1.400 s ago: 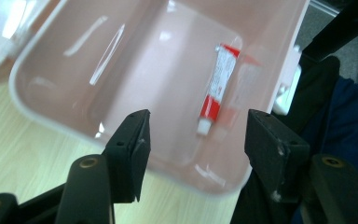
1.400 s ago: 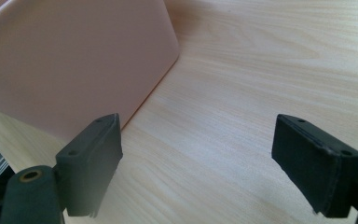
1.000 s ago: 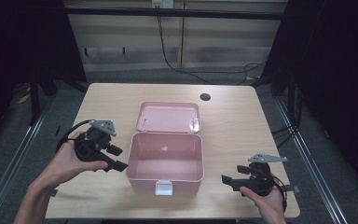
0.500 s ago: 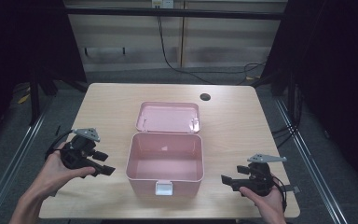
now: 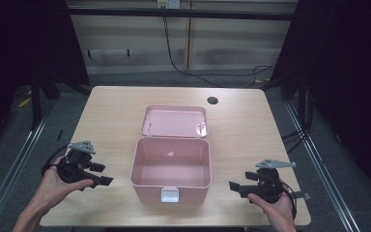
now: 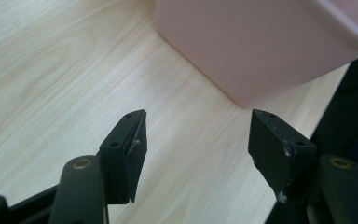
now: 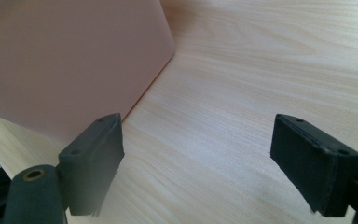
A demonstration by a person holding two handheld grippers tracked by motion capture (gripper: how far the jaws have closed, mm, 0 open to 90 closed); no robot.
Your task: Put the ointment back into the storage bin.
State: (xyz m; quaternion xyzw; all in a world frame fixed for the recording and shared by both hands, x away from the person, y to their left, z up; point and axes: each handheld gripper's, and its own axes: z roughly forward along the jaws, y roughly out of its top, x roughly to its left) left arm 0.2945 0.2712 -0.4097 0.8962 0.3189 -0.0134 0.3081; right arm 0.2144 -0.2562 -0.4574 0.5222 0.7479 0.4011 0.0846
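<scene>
The pink box (image 5: 170, 166) stands open between the two tongs, its lid (image 5: 174, 121) laid flat on the table (image 5: 111, 111) behind it, its long axis running across from one tong to the other; the left tongs (image 5: 104, 178) point at its left wall from just beside it, jaws apart and empty; the right tongs (image 5: 234, 186) point at its right wall from a little farther off, jaws wide with nothing between them, having just been closing slightly. By my reading the left hand is the nearer; whichever moves next must travel inward, toward the box's near corner (image 6: 247, 95).
</scene>
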